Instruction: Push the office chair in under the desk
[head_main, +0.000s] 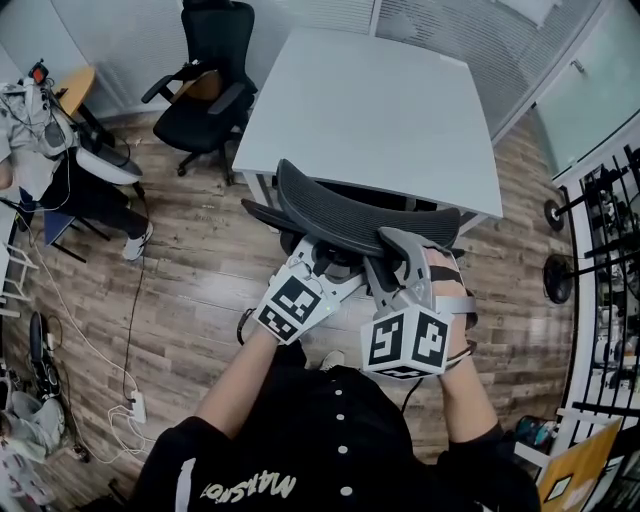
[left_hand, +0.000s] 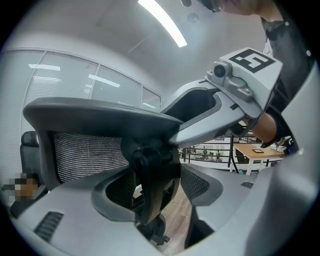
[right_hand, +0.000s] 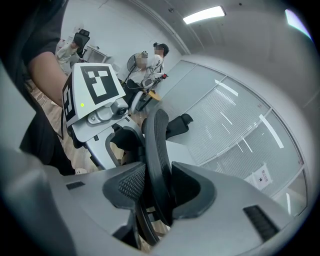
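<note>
Office chair (head_main: 350, 215) stands at the near edge of the desk (head_main: 370, 110), backrest toward the person, front toward the desk. The seat is hidden behind the backrest, so I cannot tell how far under it is.

- Left tool (head_main: 318, 265): jaws wide, astride the dark central spine behind the mesh. The pads appear to bear on both of its sides.
- Right tool (head_main: 392, 258): jaws partly closed, clamped across the thin curved edge of the backrest, one pad on each face.

Handling, as judged:
- A bulky chair, likely heavy to lift but easy to roll on the wood floor (head_main: 190, 270).
- The mesh panel is soft and would give under a push. The frame rim and spine are stiff, so those are the places to hold, as now.
- The seat probably swivels. Two spread holds help keep it square; one off-centre push may spin it.

Orientation:
- The top rim of the backrest is its long line here. It runs left to right across the head view, dipping slightly to the right, roughly parallel to the desk's near edge.
- The chair faces away from the person, into the knee space.

A second chair (head_main: 205, 75) stands well apart at the desk's far left corner.
</note>
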